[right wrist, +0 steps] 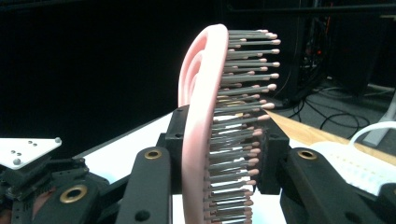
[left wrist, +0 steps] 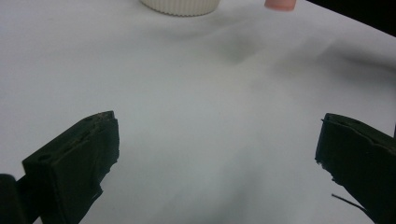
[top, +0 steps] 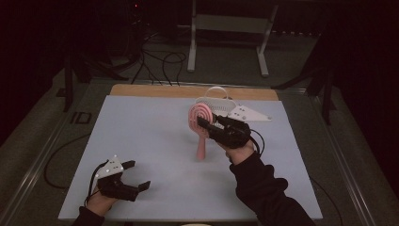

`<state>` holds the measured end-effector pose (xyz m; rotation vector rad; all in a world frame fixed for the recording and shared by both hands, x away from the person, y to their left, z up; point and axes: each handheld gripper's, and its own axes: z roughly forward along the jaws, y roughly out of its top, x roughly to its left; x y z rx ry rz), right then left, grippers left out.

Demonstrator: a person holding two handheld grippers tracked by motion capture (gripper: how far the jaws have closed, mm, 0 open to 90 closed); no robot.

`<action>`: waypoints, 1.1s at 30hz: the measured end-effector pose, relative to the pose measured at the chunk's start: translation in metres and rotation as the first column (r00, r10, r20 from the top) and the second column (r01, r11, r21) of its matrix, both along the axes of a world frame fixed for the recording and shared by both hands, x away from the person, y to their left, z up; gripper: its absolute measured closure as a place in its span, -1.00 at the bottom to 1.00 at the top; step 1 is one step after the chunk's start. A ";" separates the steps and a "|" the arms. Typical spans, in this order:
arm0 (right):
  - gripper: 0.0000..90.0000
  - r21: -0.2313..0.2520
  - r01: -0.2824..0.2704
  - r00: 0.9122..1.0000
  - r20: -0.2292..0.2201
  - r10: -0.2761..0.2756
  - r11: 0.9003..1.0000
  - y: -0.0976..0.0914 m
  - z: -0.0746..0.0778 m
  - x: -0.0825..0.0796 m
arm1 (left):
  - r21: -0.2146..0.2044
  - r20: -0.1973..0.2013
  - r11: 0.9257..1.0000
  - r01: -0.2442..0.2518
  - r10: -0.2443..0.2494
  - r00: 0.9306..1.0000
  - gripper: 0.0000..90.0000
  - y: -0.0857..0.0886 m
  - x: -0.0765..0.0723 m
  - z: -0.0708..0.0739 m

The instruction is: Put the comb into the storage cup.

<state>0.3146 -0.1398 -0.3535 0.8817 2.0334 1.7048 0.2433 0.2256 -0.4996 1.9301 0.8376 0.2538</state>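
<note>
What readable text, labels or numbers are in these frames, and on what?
None can be read.
Pink hairbrush: plain, no print visible.
White basket: no label visible.
Left gripper and right gripper: just screw holes, no markings.
Dark patch beside the table: too small and dim to tell.

White slatted basket (top: 223, 104) stands just beyond the right gripper (top: 205, 123), on the pale table sheet (top: 150, 136). Floor cables (top: 160, 63) and a metal stand (top: 230, 26) lie well beyond it.

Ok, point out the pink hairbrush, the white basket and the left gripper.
pink hairbrush (top: 200, 114): high view, on its round head.
white basket (top: 212, 102): high view, on its ribbed wall behind the brush.
left gripper (top: 137, 175): high view, midway between its open fingertips.
</note>
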 end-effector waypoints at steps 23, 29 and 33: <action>0.45 0.003 0.066 0.992 0.112 -0.066 0.998 -0.025 0.035 0.009 | -0.009 0.013 1.000 -0.009 0.009 1.000 -1.00 0.005 -0.004 -0.002; 0.45 -0.008 0.082 0.987 0.142 -0.080 0.997 -0.027 0.044 0.015 | -0.009 0.016 1.000 -0.006 0.006 1.000 -1.00 0.006 -0.004 -0.001; 0.45 -0.013 0.097 0.983 0.156 -0.094 0.995 -0.027 0.050 0.020 | -0.018 0.019 1.000 -0.005 0.006 1.000 -1.00 0.006 -0.004 -0.001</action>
